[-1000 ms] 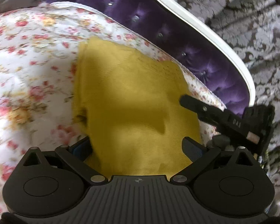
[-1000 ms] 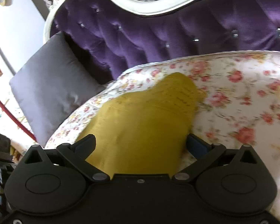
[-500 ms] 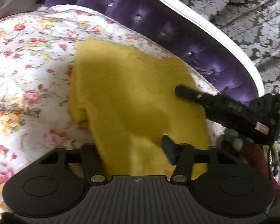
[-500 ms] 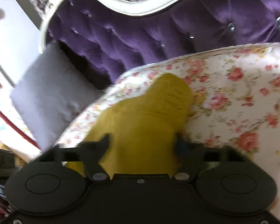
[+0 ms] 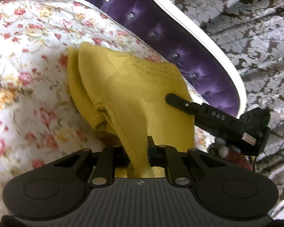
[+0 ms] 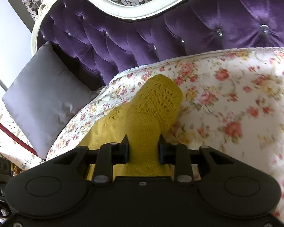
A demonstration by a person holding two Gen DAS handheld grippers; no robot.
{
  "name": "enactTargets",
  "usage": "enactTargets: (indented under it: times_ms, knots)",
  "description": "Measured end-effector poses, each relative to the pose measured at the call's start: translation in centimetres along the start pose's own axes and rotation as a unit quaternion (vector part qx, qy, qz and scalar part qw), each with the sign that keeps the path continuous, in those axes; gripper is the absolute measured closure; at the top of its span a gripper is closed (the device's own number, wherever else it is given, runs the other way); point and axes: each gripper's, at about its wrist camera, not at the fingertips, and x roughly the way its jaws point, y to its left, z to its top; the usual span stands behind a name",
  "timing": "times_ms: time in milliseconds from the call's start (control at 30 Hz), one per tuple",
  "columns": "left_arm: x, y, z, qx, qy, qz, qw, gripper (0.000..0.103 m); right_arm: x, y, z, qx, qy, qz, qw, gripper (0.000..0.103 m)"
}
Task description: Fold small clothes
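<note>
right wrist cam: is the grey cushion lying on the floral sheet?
No, the grey cushion leans against the purple tufted backrest, off the edge of the floral sheet.

1. The small mustard-yellow knitted garment (image 5: 134,87) lies on a white bedspread printed with pink and yellow roses (image 5: 28,60), near its edge by the purple tufted backrest.
2. Its knit is fine, with an openwork lace band (image 6: 161,96) at the far end.
3. It is bunched and layered, and its near edge is gathered into two raised, pinched folds.
</note>
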Motion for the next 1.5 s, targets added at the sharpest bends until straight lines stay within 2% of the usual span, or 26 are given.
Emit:
enactTargets:
  times_ms: [400, 633, 767, 933, 1033, 1233, 1300, 1500]
  knots:
    - [-3.0, -3.4, -5.9, 0.028, 0.034, -0.035, 0.9984, 0.090, -7.1, 0.6, -5.3, 0.030, 0.008, -0.017, 0.999, 0.064]
    - [-7.7, -7.6, -11.3, 0.050, 0.062, -0.056, 0.9953, 0.090, -12.7, 1.1, -10.5, 0.061, 0.010, -0.026, 0.998, 0.064]
    - [-10.1, -8.7, -14.6, 0.054, 0.079, -0.050, 0.9941, 0.090, -15.0, 1.8, -13.4, 0.080, 0.016, -0.021, 0.996, 0.064]
    - [-11.1, -8.2, -18.3, 0.067, 0.094, -0.005, 0.9933, 0.088, -16.5, 2.8, -15.8, 0.060, 0.011, -0.052, 0.997, 0.057]
    - [-11.7, -7.7, -19.4, 0.055, 0.081, 0.003, 0.9952, 0.087, -16.9, 3.1, -16.5, 0.039, 0.002, -0.089, 0.995, 0.050]
    - [-12.4, -9.2, -20.5, 0.094, 0.047, 0.033, 0.9939, 0.087, -17.3, 3.8, -17.0, 0.001, -0.012, -0.124, 0.992, 0.047]
    - [-12.5, -9.3, -20.6, 0.094, 0.039, 0.039, 0.9940, 0.087, -17.4, 4.0, -17.3, -0.007, -0.014, -0.129, 0.992, 0.045]
    - [-12.8, -8.8, -21.8, 0.088, 0.016, 0.050, 0.9948, 0.086, -17.5, 3.3, -17.8, 0.024, -0.016, -0.121, 0.992, 0.042]
